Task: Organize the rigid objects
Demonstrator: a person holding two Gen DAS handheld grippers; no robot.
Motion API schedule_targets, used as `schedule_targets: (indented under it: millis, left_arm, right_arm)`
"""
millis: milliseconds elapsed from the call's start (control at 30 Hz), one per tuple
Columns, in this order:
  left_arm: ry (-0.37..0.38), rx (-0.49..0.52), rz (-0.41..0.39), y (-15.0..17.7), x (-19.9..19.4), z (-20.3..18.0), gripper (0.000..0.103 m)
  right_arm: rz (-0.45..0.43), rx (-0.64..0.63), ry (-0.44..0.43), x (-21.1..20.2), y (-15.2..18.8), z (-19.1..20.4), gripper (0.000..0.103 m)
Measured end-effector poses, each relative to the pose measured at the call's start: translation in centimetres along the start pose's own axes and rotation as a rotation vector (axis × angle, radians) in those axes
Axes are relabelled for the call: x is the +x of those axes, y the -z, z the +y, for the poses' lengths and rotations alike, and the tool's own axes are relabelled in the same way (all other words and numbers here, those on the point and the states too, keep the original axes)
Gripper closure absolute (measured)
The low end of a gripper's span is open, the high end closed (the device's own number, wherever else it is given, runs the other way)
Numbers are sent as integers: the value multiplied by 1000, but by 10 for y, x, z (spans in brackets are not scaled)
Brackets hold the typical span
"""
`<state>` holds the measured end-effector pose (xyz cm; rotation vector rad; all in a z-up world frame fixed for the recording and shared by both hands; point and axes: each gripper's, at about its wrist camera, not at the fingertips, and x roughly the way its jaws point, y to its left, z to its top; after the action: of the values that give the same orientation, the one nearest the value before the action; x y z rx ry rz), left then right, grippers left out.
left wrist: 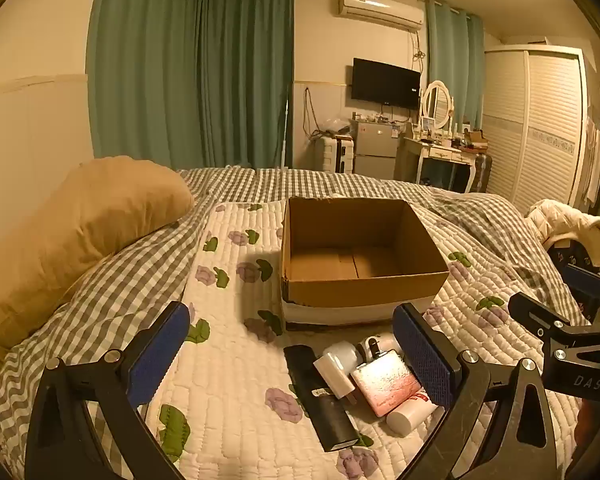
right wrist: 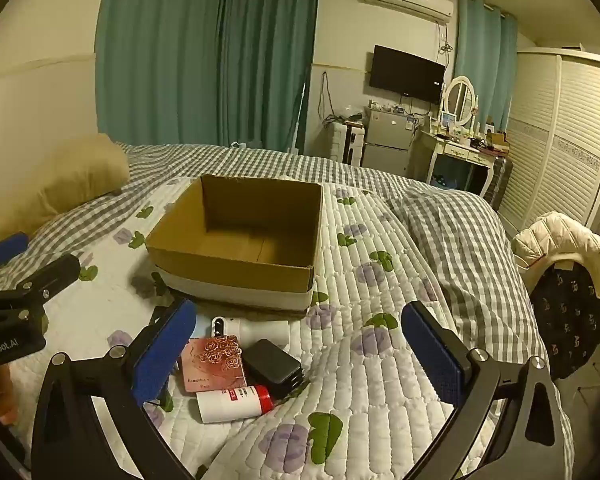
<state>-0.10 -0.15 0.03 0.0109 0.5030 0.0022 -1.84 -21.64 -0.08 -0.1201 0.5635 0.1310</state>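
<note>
Left wrist view first: the left tongs (left wrist: 296, 356) are spread wide with nothing between the blue pads, hovering low over the quilted bed (left wrist: 228, 392). The pile to sort sits just ahead and toward the right pad: a long black bar-shaped gadget (left wrist: 320, 396), a white plug adapter (left wrist: 334, 376), a pink patterned box (left wrist: 386, 384), a white bottle (left wrist: 410, 414) and a white device (left wrist: 376, 346) behind them. The black bar's long axis runs roughly away from the camera, angled a bit left at the far end. The cardboard box (left wrist: 364, 296) is right behind the pile, open and looking empty.

Right wrist view: the right tongs (right wrist: 298, 354) are also wide apart, holding nothing. Same pile here, but it lies toward the left pad: pink box (right wrist: 214, 364), white bottle with red cap (right wrist: 234, 402) lying crosswise, a black case (right wrist: 274, 364), white device (right wrist: 252, 330). Carton (right wrist: 236, 268) straight behind.

My guess is either hand could go first; the pile is between them, and the left seems a touch closer.
</note>
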Motion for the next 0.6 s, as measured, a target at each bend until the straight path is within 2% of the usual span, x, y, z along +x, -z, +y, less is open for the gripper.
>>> schedule_targets:
  millis: [100,267,600]
  left_arm:
    - [-3,21,-4,0,-3,-5,0]
    - [16,-1,13,1,0,1,0]
    - [5,-13,27,3,4,-2,0]
  right_arm:
    - [2,1,-5,0,-1,2,0]
    - [2,0,-19,2,3,-1,0]
    - [19,-7,-20,5,6,0,0]
